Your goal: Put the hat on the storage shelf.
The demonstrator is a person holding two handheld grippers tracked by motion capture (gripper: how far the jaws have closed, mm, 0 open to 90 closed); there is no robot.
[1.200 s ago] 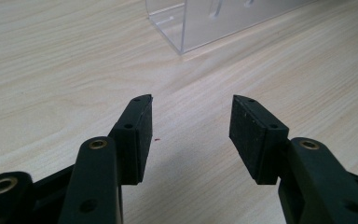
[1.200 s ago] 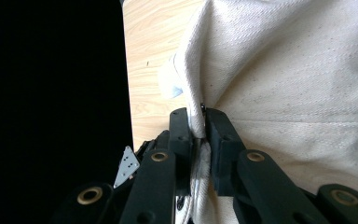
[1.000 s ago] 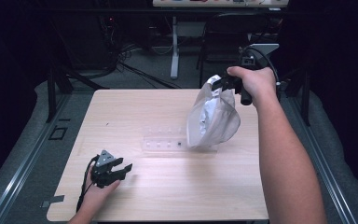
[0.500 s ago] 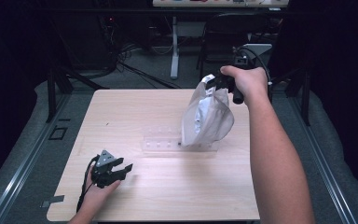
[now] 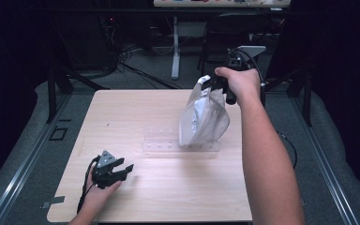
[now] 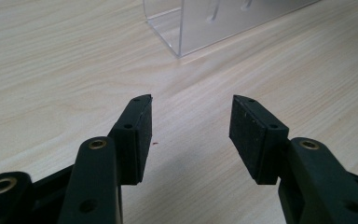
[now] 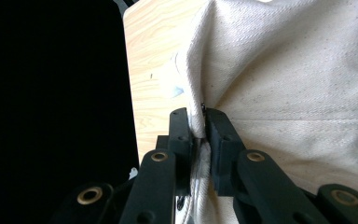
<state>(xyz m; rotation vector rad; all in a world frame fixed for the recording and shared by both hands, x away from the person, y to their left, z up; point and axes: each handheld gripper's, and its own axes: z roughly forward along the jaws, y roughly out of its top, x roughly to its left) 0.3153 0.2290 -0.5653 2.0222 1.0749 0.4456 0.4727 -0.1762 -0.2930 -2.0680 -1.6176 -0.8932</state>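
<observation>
The right gripper (image 5: 212,83), held in the person's right hand (image 5: 240,83) above the far right part of the light wooden table (image 5: 136,117), has its black fingers (image 7: 182,135) clenched on a gathered fold at the top of a cream-white cloth bag (image 5: 201,119). The bag hangs from that grip, and its lower edge meets the right end of a clear plastic rack (image 5: 168,143) that stands near the middle of the table. Compared with a second ago, the right hand and the bag have shifted a little to the left and slightly lower, so the bag now hangs more directly over the rack's right end; the pinch on the cloth has not changed. In the right gripper view the cloth (image 7: 289,79) bunches tightly between the two pads.

The left gripper (image 5: 115,169) rests on the near left part of the table in the person's left hand (image 5: 98,192), where it was before, with its fingers (image 6: 137,135) released and apart, nothing between them, pointing towards the rack's corner (image 6: 182,28).
</observation>
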